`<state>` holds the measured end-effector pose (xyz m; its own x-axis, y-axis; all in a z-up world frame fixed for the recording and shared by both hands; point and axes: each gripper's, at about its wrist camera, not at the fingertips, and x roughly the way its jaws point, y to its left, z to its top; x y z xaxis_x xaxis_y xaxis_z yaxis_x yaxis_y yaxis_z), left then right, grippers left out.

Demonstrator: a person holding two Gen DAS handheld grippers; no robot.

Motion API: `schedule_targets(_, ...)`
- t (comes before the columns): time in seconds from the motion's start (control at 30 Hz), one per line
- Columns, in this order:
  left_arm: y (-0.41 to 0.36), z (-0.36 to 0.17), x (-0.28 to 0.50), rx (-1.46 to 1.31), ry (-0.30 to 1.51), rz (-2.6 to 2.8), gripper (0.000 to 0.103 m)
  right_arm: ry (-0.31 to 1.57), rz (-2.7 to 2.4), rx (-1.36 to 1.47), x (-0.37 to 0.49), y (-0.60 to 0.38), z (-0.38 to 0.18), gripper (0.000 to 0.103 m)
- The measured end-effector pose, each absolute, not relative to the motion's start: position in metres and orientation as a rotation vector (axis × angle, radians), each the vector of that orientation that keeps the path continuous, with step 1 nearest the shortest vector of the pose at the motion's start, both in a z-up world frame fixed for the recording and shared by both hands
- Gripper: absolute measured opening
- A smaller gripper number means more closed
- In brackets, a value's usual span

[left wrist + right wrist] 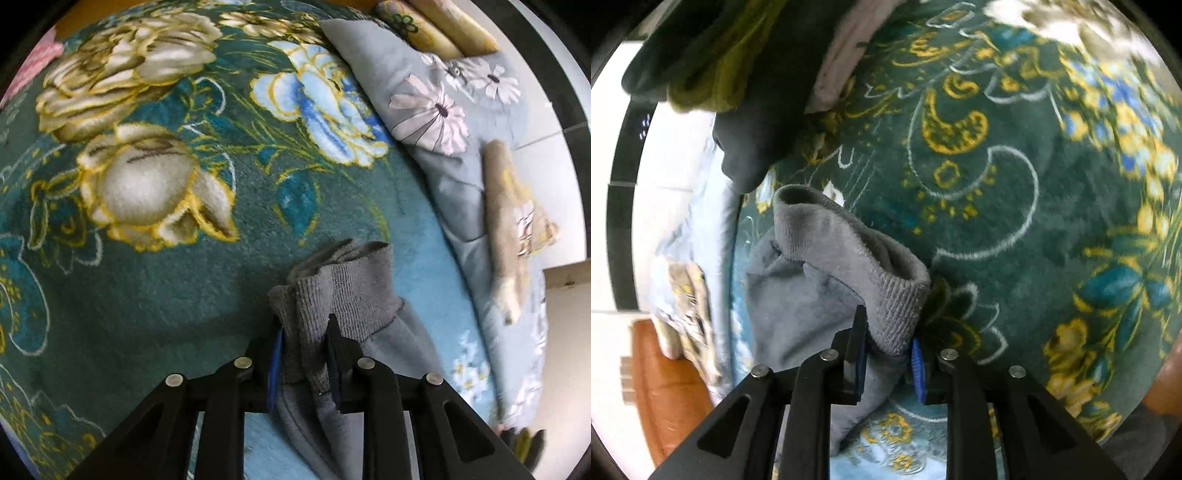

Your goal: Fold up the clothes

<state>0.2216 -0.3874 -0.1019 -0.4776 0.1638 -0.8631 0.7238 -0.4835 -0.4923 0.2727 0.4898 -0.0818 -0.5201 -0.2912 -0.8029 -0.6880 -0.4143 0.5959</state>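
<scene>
Both claws are clenched on the same grey garment, a soft fleecy piece with ribbed knit edging. In the left wrist view the left claw [304,354] pinches a bunched ribbed cuff of the grey garment [351,295] at the lower middle of the frame, with the smoother body cloth trailing down and to the right below the fingers. In the right wrist view the right claw [888,350] grips another ribbed band of the garment [820,266], which opens like a tube toward the upper left of that frame, with loose folds sagging to the left. The garment is held just above a bed covered by a dark green blanket [155,266] printed with big cream and blue flowers. A pale blue flowered quilt [454,122] lies along the right edge of the left view, and a heap of dark and olive clothes [713,62] sits at the upper left of the right view. The garment looks light, limp and thick, so it will droop and crumple wherever unsupported, and it should not slip much on the plush blanket. The ribbed bands are the firmest, least stretchy-looking parts and seem the best places to hold; pinching only thin body cloth would likely let the layers slide apart.
</scene>
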Motion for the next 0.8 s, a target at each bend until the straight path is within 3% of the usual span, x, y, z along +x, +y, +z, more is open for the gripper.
schedule_targets(0.3,-0.38,-0.099,0.25,1.283,1.413,-2.01,0.051,1.529,2.048,-1.263,0.305,0.485,-0.058,0.029)
schedule_targets(0.53,-0.35,-0.101,0.223,1.385,1.215,-2.018,0.048,1.528,2.214,-1.319,0.291,0.431,-0.039,0.029)
schedule_targets(0.57,-0.348,-0.101,0.221,1.389,1.179,-2.009,0.039,1.518,2.224,-1.36,0.283,0.424,-0.04,0.029)
schedule_targets(0.63,-0.347,-0.103,0.219,1.416,1.11,-1.988,0.037,1.496,2.242,-1.441,0.269,0.412,-0.042,0.034)
schedule_targets(0.8,-0.349,-0.097,0.232,1.413,1.189,-1.997,0.037,1.501,2.102,-1.498,0.27,0.422,-0.069,0.038)
